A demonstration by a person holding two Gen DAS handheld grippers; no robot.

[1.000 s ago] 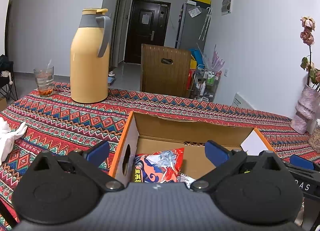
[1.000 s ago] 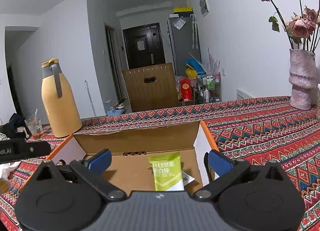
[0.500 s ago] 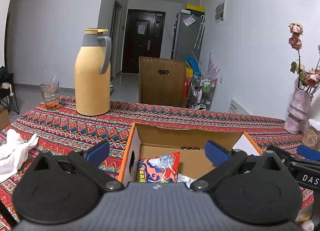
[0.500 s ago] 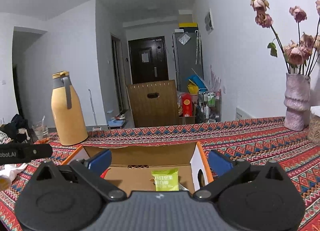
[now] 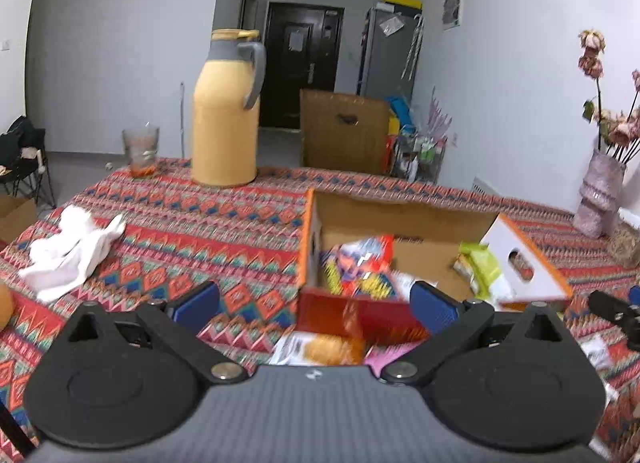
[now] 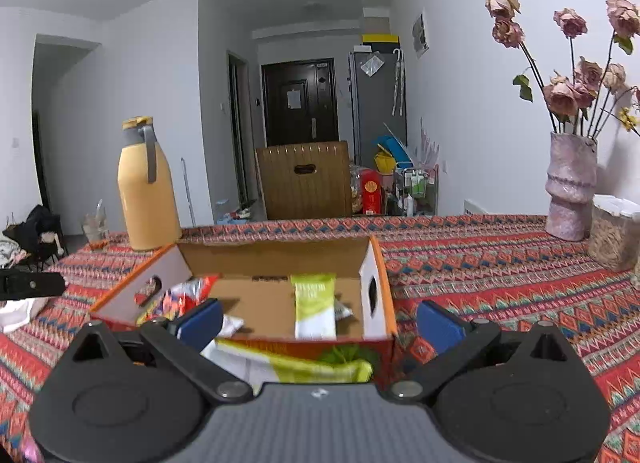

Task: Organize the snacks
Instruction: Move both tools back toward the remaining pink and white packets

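Inside one cardboard box lie two snack packets, red and green; both jaws gape empty.

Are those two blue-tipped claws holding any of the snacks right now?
No. The left gripper and right gripper are both open and empty, in front of the cardboard box.

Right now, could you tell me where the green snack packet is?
The green snack packet stands inside the cardboard box, near its right wall in the right wrist view.

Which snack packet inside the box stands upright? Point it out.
The green packet, leaning upright against the cardboard box's right wall. The red packet slumps in the left corner instead.
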